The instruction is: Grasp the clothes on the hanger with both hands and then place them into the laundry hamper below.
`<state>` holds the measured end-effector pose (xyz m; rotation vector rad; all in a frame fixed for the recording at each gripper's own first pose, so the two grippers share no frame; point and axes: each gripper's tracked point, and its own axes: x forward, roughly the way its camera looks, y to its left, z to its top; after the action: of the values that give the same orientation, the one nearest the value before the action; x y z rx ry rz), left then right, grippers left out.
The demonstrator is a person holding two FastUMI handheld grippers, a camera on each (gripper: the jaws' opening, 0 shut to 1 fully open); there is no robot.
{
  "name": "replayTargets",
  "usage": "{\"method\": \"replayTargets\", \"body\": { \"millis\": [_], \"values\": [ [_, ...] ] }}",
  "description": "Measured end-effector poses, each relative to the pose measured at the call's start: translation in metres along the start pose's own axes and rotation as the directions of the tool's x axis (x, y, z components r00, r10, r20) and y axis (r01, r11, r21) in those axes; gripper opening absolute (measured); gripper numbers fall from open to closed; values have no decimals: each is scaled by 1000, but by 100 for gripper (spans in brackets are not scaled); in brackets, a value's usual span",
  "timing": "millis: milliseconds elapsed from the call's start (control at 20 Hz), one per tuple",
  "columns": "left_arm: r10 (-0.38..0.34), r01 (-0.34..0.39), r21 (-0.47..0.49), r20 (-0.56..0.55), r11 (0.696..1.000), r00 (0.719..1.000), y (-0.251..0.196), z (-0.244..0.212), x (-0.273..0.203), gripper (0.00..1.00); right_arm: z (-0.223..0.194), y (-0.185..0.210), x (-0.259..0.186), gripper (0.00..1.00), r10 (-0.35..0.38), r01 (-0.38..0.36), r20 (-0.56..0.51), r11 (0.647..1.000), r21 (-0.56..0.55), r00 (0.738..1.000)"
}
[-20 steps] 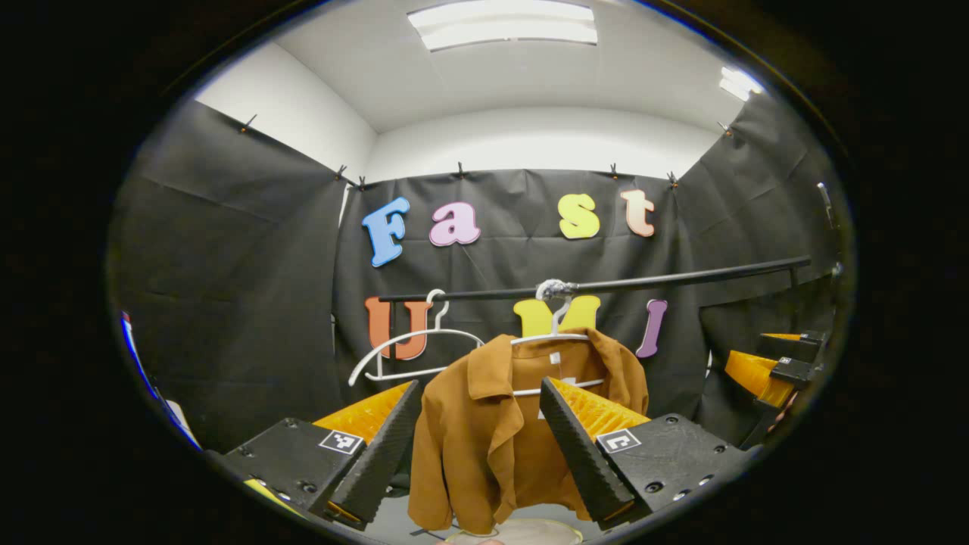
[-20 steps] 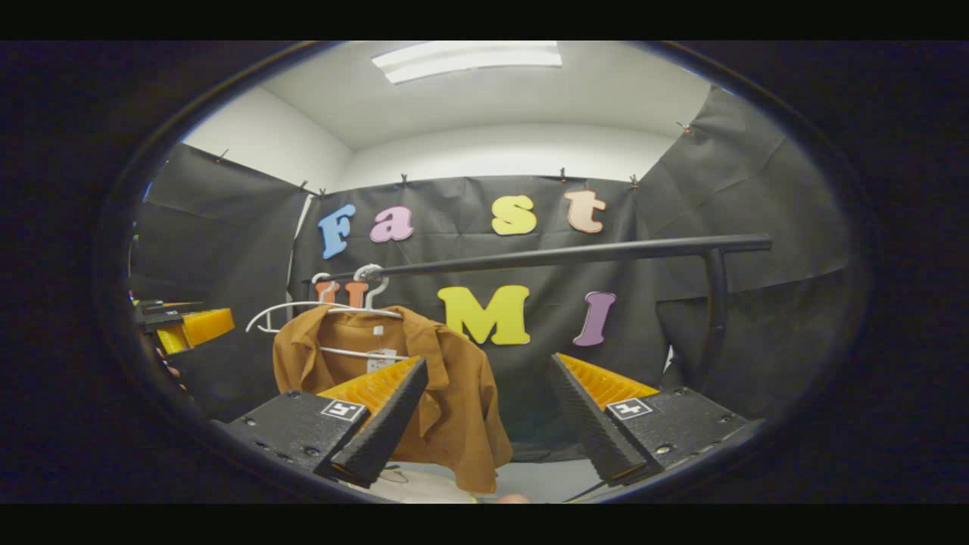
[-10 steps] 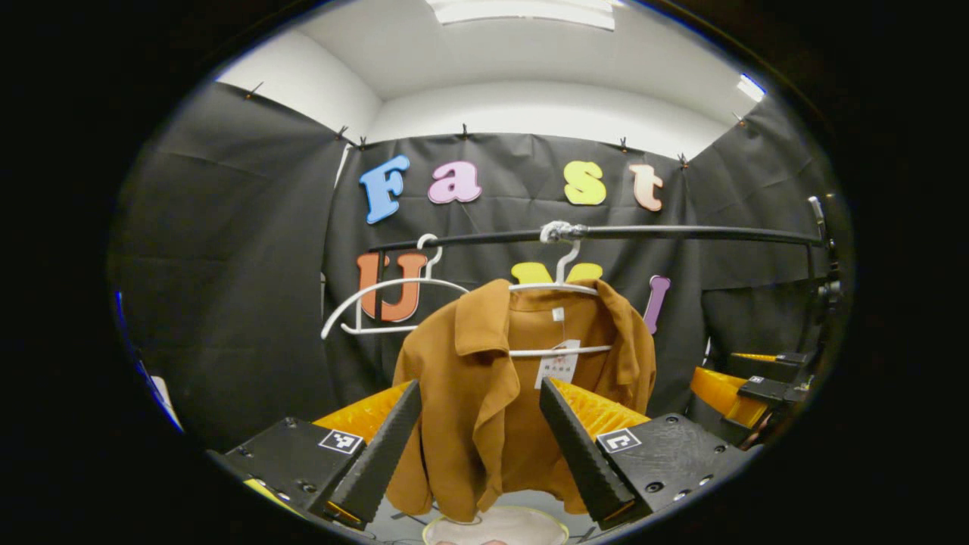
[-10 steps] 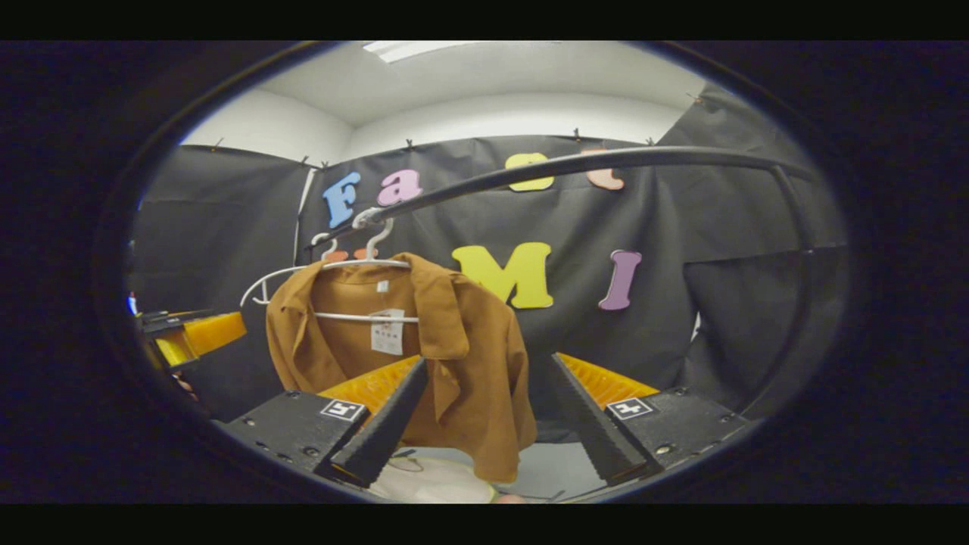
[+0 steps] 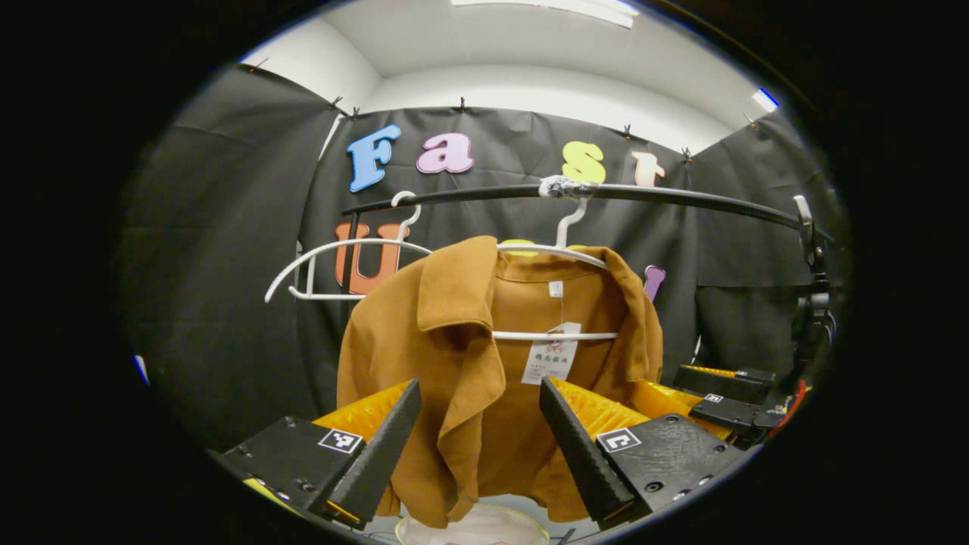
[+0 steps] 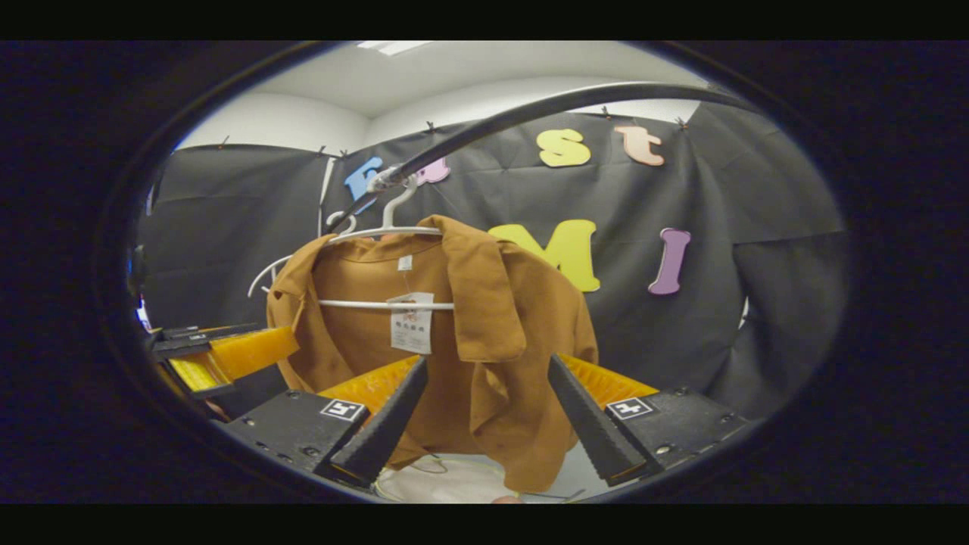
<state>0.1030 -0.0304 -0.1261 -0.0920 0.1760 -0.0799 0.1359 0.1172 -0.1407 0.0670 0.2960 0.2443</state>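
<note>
Rail (image 5: pixel 681 195) above jacket (image 5: pixel 454 363); spare hanger (image 5: pixel 333 257) left.

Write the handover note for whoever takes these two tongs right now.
Left tongs: open, empty, aimed at the brown shirt's front, not touching.
Right tongs: open, empty, aimed at the shirt's other side.
The shirt hangs on a white hanger on the black rail; a spare hanger hangs beside it.
The hamper sits below the hem.
Done: approach only.
Left: grip the shirt with both tongs, lift it off the hanger, lower it into the hamper.
</note>
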Motion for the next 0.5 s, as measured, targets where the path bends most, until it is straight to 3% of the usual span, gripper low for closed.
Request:
{"method": "replayTargets", "body": {
  "millis": [300, 350, 500],
  "values": [
    [22, -21, 17, -8, 1000, 1000, 16, -12, 40, 96, -9, -7, 48, 99, 9, -7, -42, 999, 42, 999],
    [15, -14, 14, -11, 1000, 1000, 13, -15, 47, 100, -11, -6, 55, 97, 11, -8, -49, 998, 58, 999],
    [48, -48, 0, -30, 999, 998, 20, -22, 64, 100, -14, -9, 74, 92, 19, -9, -71, 991, 134, 997]
  ]
}}
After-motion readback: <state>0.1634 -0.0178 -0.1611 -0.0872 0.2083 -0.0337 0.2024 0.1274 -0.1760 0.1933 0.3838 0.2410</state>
